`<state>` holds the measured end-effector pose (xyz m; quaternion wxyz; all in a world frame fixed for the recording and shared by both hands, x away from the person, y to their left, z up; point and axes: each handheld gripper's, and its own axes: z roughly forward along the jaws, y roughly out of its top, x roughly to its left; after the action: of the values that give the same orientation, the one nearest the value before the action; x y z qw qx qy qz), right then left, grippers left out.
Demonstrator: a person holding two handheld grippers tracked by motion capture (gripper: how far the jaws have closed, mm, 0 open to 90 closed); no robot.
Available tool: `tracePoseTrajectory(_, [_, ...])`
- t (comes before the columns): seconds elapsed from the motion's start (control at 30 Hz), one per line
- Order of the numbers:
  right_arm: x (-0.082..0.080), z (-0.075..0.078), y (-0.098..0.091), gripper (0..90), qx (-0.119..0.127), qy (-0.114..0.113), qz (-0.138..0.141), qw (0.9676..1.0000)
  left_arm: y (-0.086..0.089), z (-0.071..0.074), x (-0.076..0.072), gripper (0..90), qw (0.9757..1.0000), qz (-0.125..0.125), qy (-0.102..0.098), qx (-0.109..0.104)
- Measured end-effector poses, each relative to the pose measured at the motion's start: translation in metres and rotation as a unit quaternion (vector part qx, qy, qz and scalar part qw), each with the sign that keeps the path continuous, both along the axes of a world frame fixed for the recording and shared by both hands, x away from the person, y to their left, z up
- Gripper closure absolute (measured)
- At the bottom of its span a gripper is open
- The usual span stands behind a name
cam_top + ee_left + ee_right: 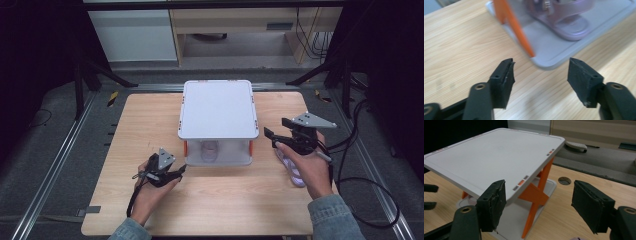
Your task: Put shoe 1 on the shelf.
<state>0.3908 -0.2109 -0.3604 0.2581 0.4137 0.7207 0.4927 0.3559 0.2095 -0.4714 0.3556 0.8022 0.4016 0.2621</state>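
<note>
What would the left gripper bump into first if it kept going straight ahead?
Probably the grey bottom shelf of the little rack, near its orange leg. The open left gripper points at that corner, with the purple sandal farther in. Depth is hard to judge.

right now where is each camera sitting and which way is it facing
High view: fixed above the person's side, looking forward and down on the wooden table and white two-tier shelf; both forearms, left gripper and right gripper show.
Left gripper view: rides the left gripper, low over the table, facing the shelf's bottom tier and a purple sandal; its open jaws show.
Right gripper view: rides the right gripper, facing the shelf's top tier and orange supports; open jaws show.
Shared: all see the shelf.
</note>
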Motion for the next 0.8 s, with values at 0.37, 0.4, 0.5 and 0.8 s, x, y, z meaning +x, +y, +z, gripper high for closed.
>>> tracePoseTrajectory(0.37, [-0.015, -0.021, -0.030, 39.9, -0.008, 0.013, -0.028, 0.9995, 0.048, -0.004, 0.008, 13.6, 0.9973, 0.067, 0.011, -0.026])
tracePoseTrajectory(0.4, [-0.017, -0.025, -0.034, 41.8, -0.012, 0.016, -0.029, 0.9994, 0.055, -0.005, 0.009, 13.1, 0.9966, 0.077, 0.013, -0.027])
tracePoseTrajectory(0.5, [-0.020, -0.030, -0.041, 44.2, -0.016, 0.024, -0.034, 0.9990, 0.060, -0.005, 0.010, 11.8, 0.9958, 0.084, 0.015, -0.031])
tracePoseTrajectory(0.8, [-0.030, -0.058, -0.054, 50.8, -0.040, 0.060, -0.040, 0.9966, 0.074, -0.006, 0.010, 11.2, 0.9936, 0.103, 0.019, -0.044])
